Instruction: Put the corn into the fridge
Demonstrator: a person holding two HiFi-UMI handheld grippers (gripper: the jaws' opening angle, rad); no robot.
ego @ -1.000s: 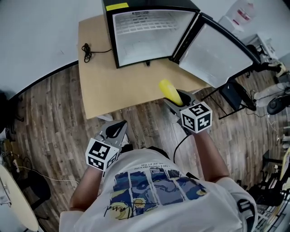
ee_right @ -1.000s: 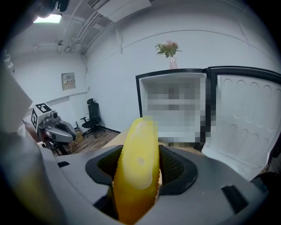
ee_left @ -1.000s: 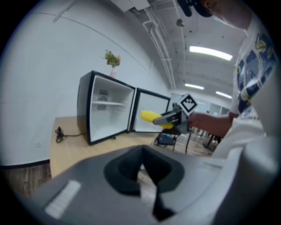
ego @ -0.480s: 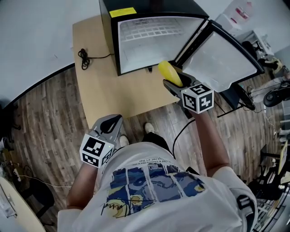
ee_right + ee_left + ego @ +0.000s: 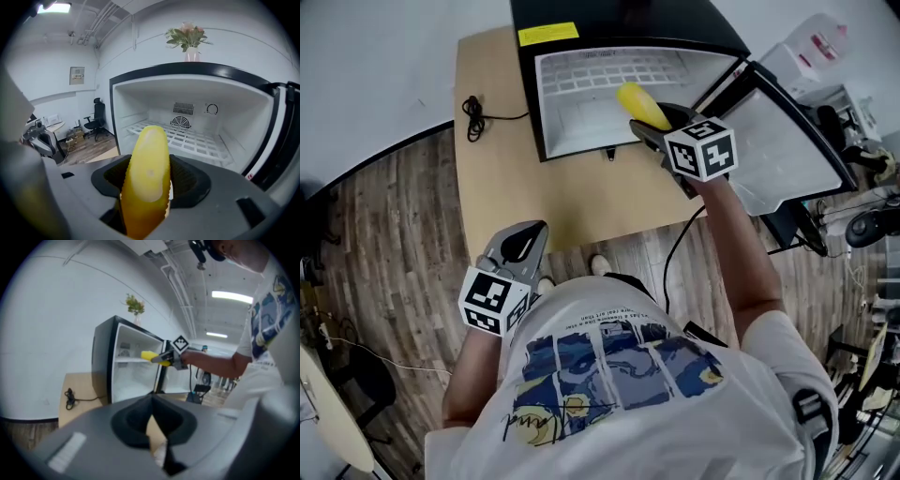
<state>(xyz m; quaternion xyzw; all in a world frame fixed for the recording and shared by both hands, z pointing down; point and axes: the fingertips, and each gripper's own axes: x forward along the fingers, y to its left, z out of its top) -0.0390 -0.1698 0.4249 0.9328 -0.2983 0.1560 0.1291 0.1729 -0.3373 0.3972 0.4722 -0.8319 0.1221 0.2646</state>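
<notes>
Just a tan table with a coiled black cord near its back corner, sitting on wood-plank floor, plus a vase of flowers up high, an office chair in the background and a framed notice on the wall.

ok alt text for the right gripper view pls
The right tongs are shut on a yellow corn cob, pointing it at an open fridge with a white wire shelf inside. A vase of flowers stands on top of the fridge.

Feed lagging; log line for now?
right gripper: shut on corn | left gripper: shut, empty | fridge: open | corn: at opening
</notes>
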